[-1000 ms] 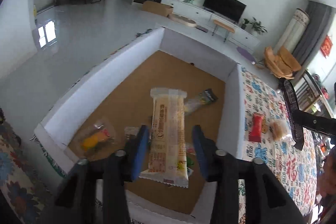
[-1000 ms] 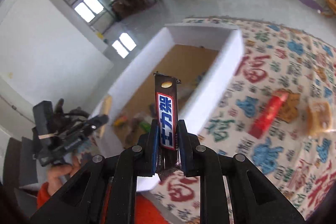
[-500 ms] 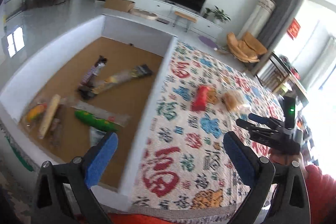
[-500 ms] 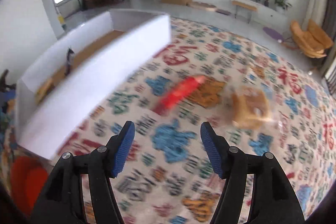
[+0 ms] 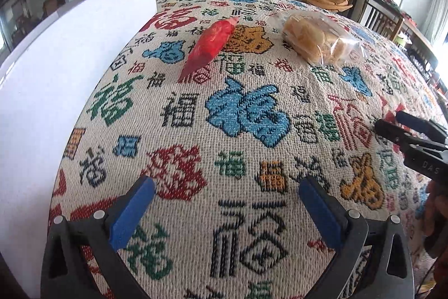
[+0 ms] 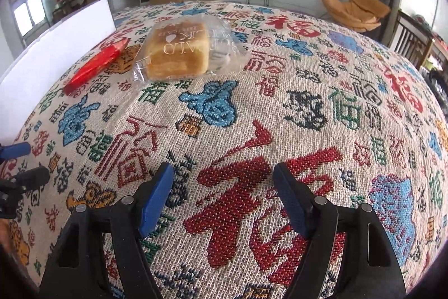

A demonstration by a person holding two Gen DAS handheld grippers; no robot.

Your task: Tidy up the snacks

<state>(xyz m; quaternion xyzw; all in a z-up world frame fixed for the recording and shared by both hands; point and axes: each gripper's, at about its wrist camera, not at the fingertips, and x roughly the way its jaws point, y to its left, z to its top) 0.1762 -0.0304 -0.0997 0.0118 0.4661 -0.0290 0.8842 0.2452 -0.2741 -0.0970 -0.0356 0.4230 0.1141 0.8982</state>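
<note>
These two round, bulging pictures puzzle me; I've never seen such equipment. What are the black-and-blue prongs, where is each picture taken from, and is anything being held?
No robot here: a person holds a two-finger gripper in each hand, and a wide-angle camera on each one looks forward along its fingers. That lens bends the pictures.

One view belongs to the left gripper, the other to the right gripper. Both stand open with nothing between the blue fingers; the right one's jaws have just been opening.

Below them lies a patterned tablecloth. On it rest a red snack packet and a clear bag of bread, side by side. At the left stands the white wall of a box, presumably where snacks go.
</note>
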